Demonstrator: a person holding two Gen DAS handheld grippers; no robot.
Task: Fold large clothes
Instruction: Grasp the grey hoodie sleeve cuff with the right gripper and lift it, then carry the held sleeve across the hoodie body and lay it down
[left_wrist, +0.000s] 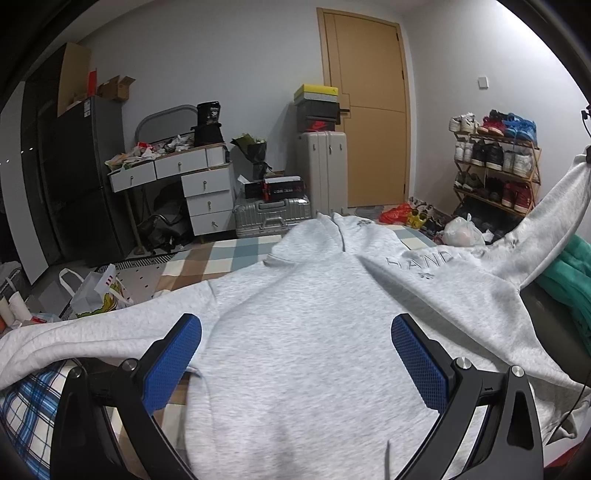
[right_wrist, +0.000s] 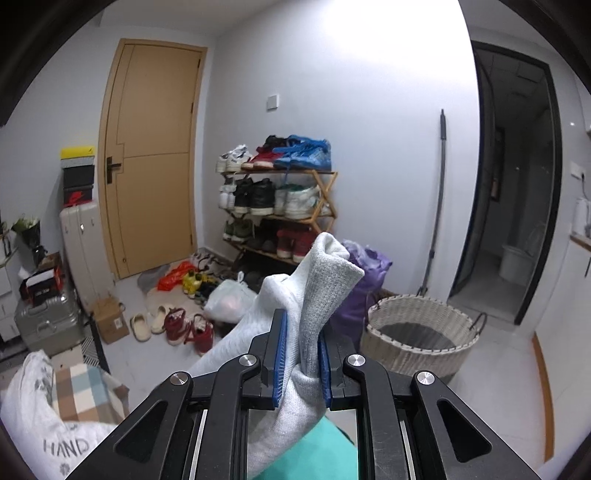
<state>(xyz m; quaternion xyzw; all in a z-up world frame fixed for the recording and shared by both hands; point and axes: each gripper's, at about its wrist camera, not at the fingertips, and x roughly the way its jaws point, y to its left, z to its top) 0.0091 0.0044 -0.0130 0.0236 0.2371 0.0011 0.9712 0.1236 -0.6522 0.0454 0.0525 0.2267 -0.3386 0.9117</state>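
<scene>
The right gripper (right_wrist: 301, 354) has its blue pads (right_wrist: 279, 356) pressed in on the cuff end of a sleeve (right_wrist: 325, 280) of the light grey hoodie (left_wrist: 314, 332); the ribbed cuff sticks up past the fingertips and folds over itself, while the rest of the sleeve drops away below and to the left. In the left wrist view that same sleeve rises from the body of the garment to the far right edge, pulled up off the bed.

The left gripper (left_wrist: 295, 363) stands wide apart — its two blue pads (left_wrist: 173, 363) hover over the lower body of the hoodie with nothing between them, and whether they touch the cloth cannot be told. The hoodie lies spread on its front or back across a checked blanket (left_wrist: 221, 258), hood (left_wrist: 332, 236) pointing away towards the door, grey lettering showing near the right shoulder. Its other sleeve (left_wrist: 92, 332) runs out flat to the left. A teal garment (left_wrist: 569, 273) lies just beside the hoodie on the right.

Beyond the bed: a tan door (right_wrist: 151, 155), a wooden shoe rack (right_wrist: 280, 206) crowded with sneakers, loose shoes and slippers on the floor before it, a white plastic bag (right_wrist: 231, 299), a purple bag (right_wrist: 364, 288) and a woven laundry basket (right_wrist: 417, 332) — the basket well apart from the bed. A silver suitcase (left_wrist: 271, 218) and a white desk with drawers (left_wrist: 192, 184) stand by the far wall.
</scene>
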